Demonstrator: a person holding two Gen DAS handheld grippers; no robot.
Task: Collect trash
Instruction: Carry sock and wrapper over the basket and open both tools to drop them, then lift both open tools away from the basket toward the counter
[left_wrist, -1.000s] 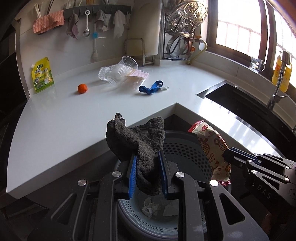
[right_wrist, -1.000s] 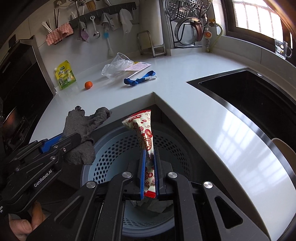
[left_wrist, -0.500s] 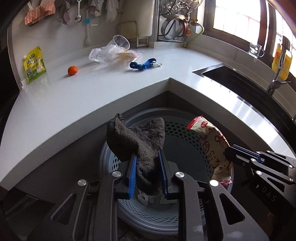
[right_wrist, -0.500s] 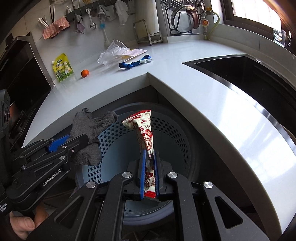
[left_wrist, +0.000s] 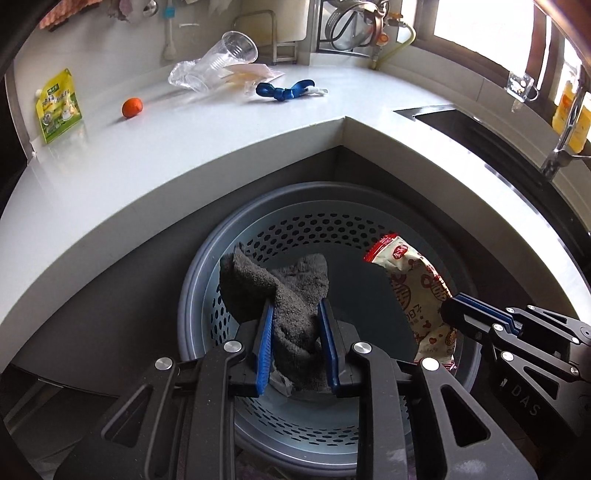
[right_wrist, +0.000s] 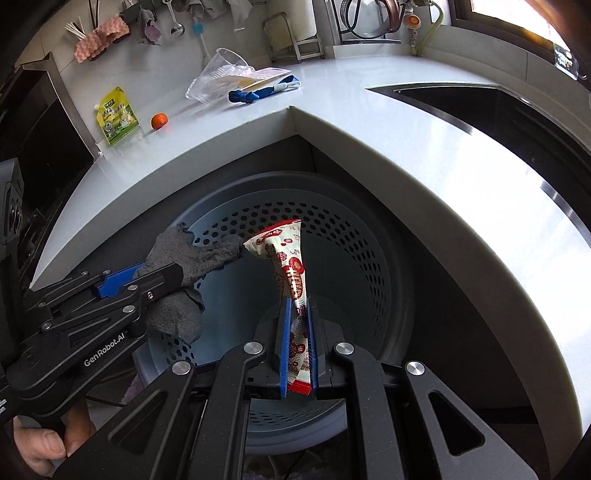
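My left gripper (left_wrist: 295, 314) is shut on a dark grey rag (left_wrist: 291, 295) and holds it over the mouth of the grey perforated trash bin (left_wrist: 332, 229). My right gripper (right_wrist: 296, 310) is shut on a red and white snack wrapper (right_wrist: 291, 266), also over the bin (right_wrist: 351, 236). The rag (right_wrist: 184, 258) and left gripper (right_wrist: 136, 280) show at the left of the right wrist view. The wrapper (left_wrist: 417, 291) and right gripper (left_wrist: 450, 314) show at the right of the left wrist view.
On the white counter (left_wrist: 184, 147) lie a clear plastic cup (left_wrist: 225, 55), a paper slip (left_wrist: 255, 72), a blue strap (left_wrist: 284, 90), an orange ball (left_wrist: 132, 107) and a green pouch (left_wrist: 57, 105). A dark sink (right_wrist: 498, 107) is at the right.
Both grippers have dropped lower and closer to the bin with the rag and wrapper still held. The counter now sits higher in both views.
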